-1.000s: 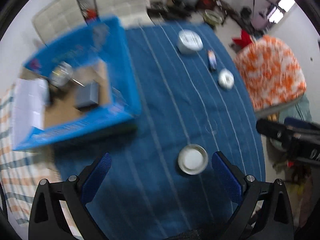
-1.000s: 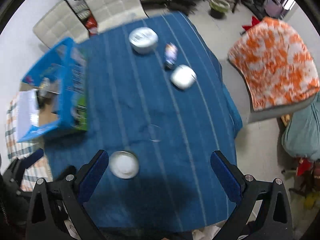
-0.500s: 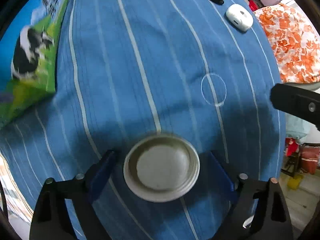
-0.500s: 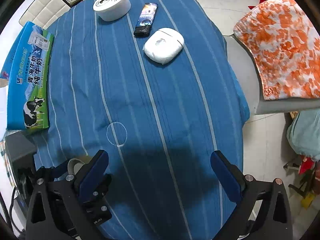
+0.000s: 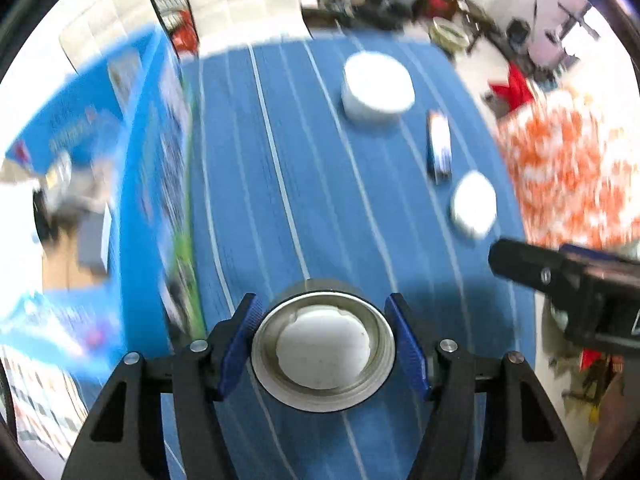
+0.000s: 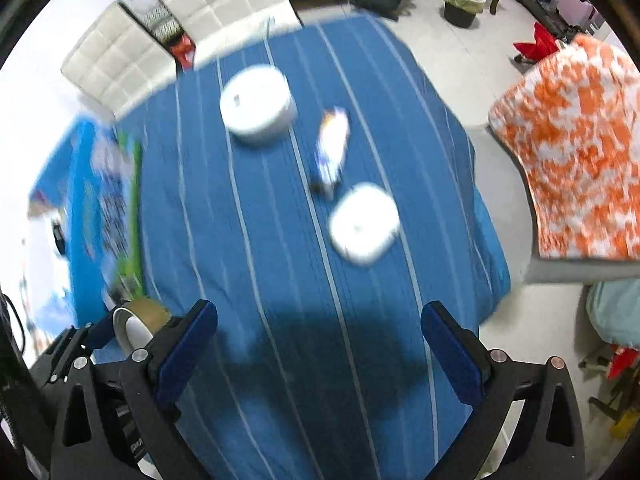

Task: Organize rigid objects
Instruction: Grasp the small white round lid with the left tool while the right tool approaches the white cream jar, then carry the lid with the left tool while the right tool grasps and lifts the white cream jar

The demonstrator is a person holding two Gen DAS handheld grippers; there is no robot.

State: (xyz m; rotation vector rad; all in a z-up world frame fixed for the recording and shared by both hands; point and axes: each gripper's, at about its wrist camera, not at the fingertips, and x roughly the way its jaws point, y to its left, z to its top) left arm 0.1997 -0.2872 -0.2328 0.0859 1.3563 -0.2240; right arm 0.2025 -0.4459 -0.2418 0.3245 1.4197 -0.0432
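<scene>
Two grippers over a table covered in a blue cloth with thin white stripes (image 6: 280,240). The left gripper (image 5: 324,344) has its blue pads tight against both sides of a round metal tin (image 5: 323,350) with a white disc inside, so it's clamped on that; its jaws have just been closing in around it. From the right wrist view the tin (image 6: 138,320) shows near the table's lower left corner, gripped by the other tool. The right gripper (image 6: 320,344) is spread wide with nothing but cloth between its pads.

Further up the cloth there's a round white container (image 6: 258,106), a small dark rectangular thing with a colourful print (image 6: 332,148) lying flat just past it, and a white rounded case (image 6: 364,222) close to that one. All pretty blurred, so no reading labels.

On the left edge sits a blue cardboard carton (image 5: 156,168) with a green strip on its side, open on top, some blurry items inside.

Room-wise: white quilted chairs (image 6: 192,4) at the far end, a chair draped in orange-and-white fabric (image 6: 576,152) on the right, a bin (image 6: 464,0) on the pale floor, clutter at the back.
</scene>
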